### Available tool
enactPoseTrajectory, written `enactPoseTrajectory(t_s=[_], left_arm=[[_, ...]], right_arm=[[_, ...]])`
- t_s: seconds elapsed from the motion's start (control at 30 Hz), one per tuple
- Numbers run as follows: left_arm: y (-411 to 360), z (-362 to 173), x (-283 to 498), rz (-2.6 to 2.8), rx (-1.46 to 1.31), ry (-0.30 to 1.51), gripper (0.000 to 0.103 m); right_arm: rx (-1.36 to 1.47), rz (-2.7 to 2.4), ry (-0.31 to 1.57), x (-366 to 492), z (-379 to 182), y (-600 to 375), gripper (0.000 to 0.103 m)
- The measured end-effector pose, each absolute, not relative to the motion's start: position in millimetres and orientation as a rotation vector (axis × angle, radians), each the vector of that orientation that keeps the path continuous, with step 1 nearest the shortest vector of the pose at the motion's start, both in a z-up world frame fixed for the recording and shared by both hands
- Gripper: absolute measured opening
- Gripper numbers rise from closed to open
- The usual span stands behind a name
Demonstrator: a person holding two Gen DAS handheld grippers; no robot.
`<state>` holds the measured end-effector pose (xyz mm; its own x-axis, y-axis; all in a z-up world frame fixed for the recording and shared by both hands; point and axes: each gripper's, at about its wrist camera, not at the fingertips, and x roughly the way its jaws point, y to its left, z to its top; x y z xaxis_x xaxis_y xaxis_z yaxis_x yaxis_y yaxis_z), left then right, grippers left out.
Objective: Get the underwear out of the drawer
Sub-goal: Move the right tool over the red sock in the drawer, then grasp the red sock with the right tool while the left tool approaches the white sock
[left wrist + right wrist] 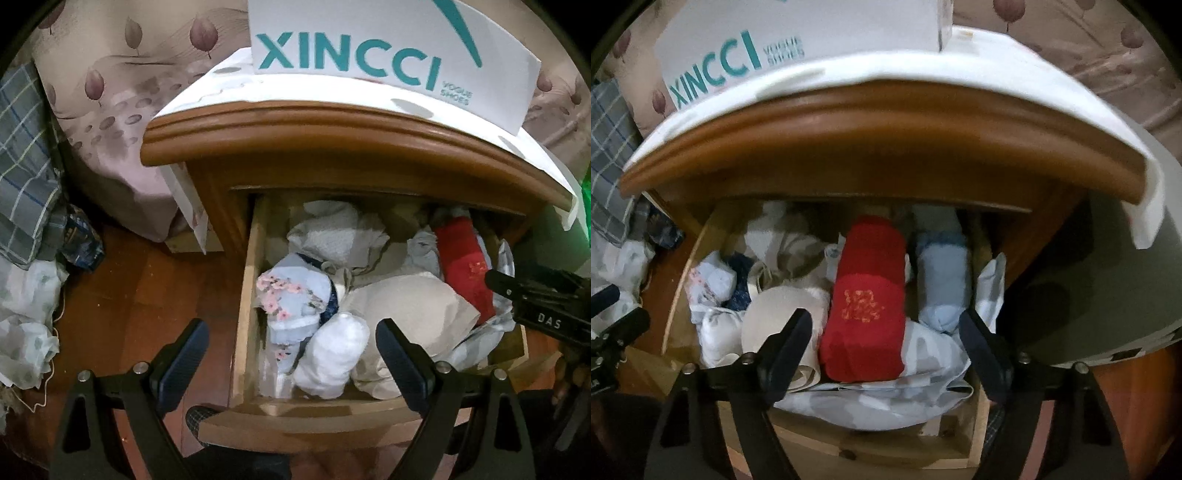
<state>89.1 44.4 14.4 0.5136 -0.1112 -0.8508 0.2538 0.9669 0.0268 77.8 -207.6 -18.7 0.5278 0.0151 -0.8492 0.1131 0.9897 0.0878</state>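
Readable text: white shoebox (388,48) on the nightstand (332,147) says "XINCCI VOGUE SHOES" in teal; right gripper's body carries "DAS" in the left wrist view.

My right gripper (886,339) has its jaws spread wide, nothing pinched. Red rolled underwear (866,306) w/ gold embroidery lies betw. the fingers but pads aren't touching it; it sits right of centre in the open drawer (251,295). My left gripper (291,354) is also spread, empty, over the drawer's front-left; white roll (332,358) and floral blue piece (295,299) lie betw. its fingers, apart from them.

Crowding the red roll: beige cloth (783,325) on its left, light-blue roll (942,288) on its right, grey-white patterned fabric (886,395) underneath in front. Nightstand top overhangs the drawer's back. Plaid cloth (22,166) and plastic bags (26,325) on floor at left.
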Motion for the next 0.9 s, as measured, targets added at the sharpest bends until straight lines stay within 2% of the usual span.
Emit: enactPoseTrajectory(t_s=[0.33, 0.67, 0.7, 0.77, 0.9], left_arm=[[62.5, 5.1, 98.3, -0.140, 0.133, 1.053, 0.094], [66.8, -3.3, 103.7, -0.153, 0.122, 1.110, 0.094], [66.4, -5.0, 104.3, -0.172, 0.110, 1.124, 0.094], [65.2, -8.4, 104.5, -0.203, 0.093, 1.144, 0.094], [56.2, -16.6, 104.6, -0.258, 0.104, 1.184, 0.094]], right_arm=[[-0.039, -0.075, 1.101, 105.8, -47.2, -179.2, 0.073], [-0.049, -0.089, 1.200, 121.1, -61.1, -179.1, 0.068], [-0.050, -0.083, 1.209, 122.0, -62.5, -178.7, 0.066], [-0.053, -0.070, 1.218, 122.5, -64.3, -177.4, 0.052], [-0.044, -0.053, 1.208, 124.4, -66.8, -175.4, 0.044]])
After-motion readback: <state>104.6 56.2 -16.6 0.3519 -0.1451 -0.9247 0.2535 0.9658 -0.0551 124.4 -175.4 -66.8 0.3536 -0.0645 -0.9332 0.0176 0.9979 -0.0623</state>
